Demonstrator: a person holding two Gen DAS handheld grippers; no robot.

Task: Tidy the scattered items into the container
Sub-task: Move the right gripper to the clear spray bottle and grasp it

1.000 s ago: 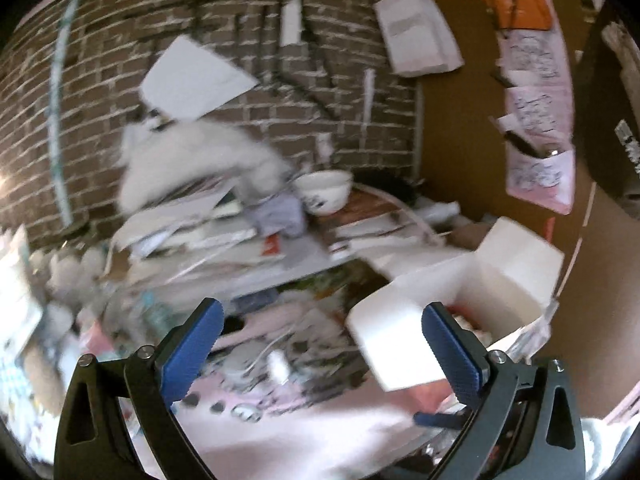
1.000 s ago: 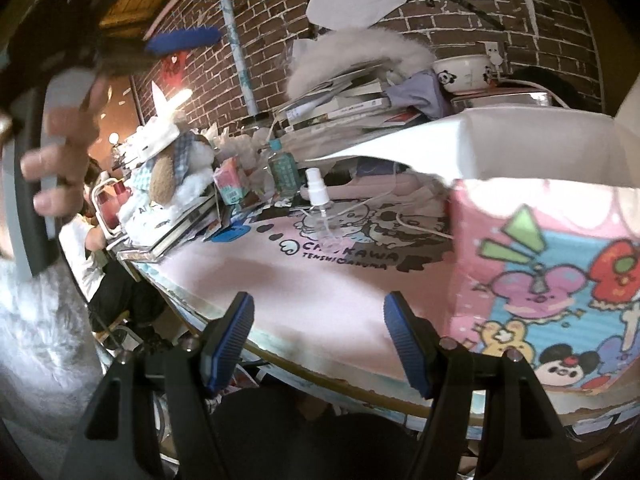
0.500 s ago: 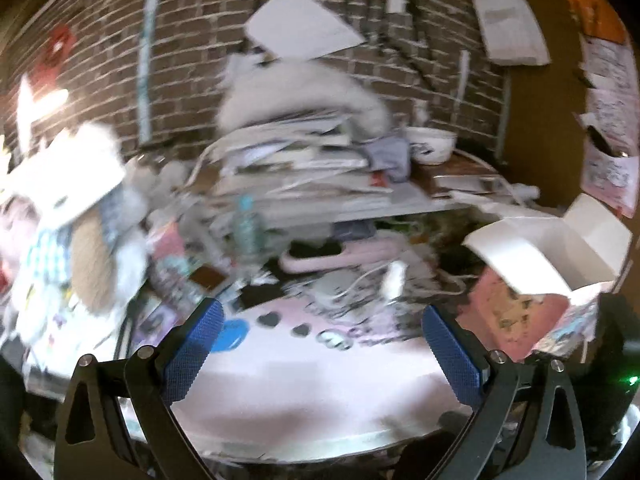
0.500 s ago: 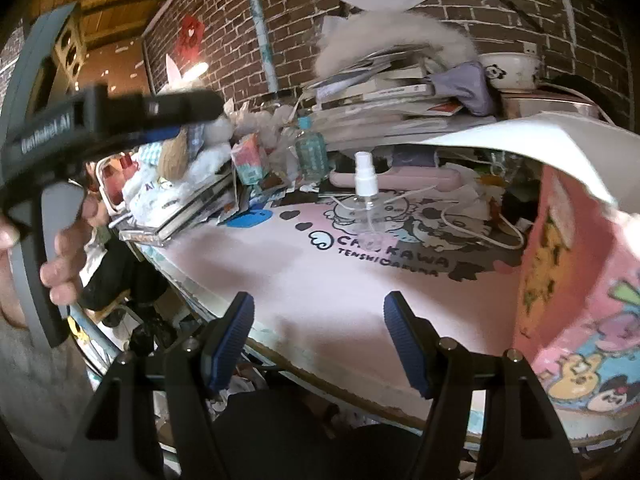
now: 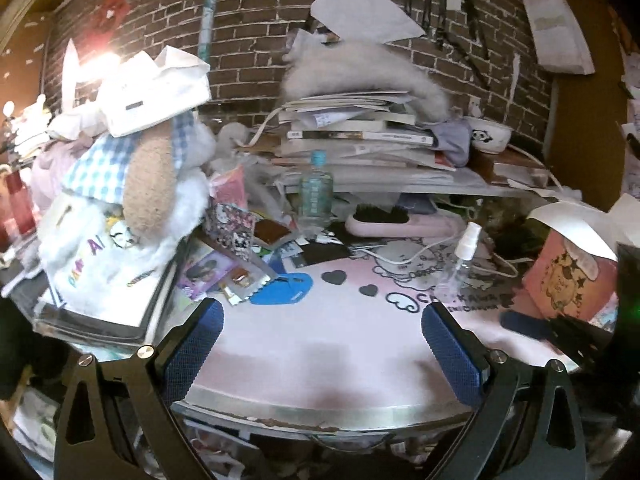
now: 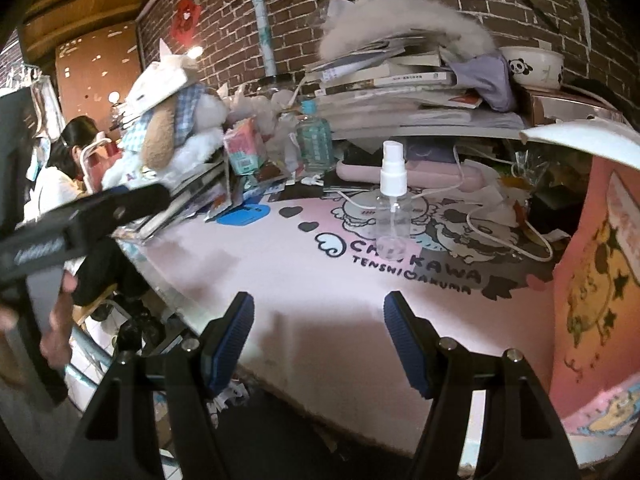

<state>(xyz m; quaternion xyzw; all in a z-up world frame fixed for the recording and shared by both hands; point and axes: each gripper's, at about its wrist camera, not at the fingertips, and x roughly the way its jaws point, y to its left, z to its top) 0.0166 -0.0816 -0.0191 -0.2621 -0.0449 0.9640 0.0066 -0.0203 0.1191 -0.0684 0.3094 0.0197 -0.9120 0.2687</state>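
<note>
A pink cartoon-printed box (image 5: 568,280) with white open flaps stands at the right of the pink desk mat (image 5: 320,336); it also fills the right edge of the right wrist view (image 6: 596,272). A clear spray bottle (image 6: 392,204) with a white cap stands upright on the mat, also in the left wrist view (image 5: 464,252). A blue flat item (image 5: 282,290) and small packets (image 5: 240,280) lie at the mat's left. My left gripper (image 5: 322,344) is open and empty above the mat's near edge. My right gripper (image 6: 318,344) is open and empty, short of the bottle.
A plush toy (image 5: 152,188) sits on a pile at the left. A green water bottle (image 5: 316,196), a pink hairbrush (image 5: 400,224), a white cable (image 6: 500,236) and a stack of books (image 5: 360,136) with a panda bowl (image 5: 488,136) crowd the back. A person (image 6: 60,168) sits far left.
The left gripper's view has swung left, from the box to the mat's middle and the plush pile. The right gripper's view has shifted left too, so the bottle is now centred.
</note>
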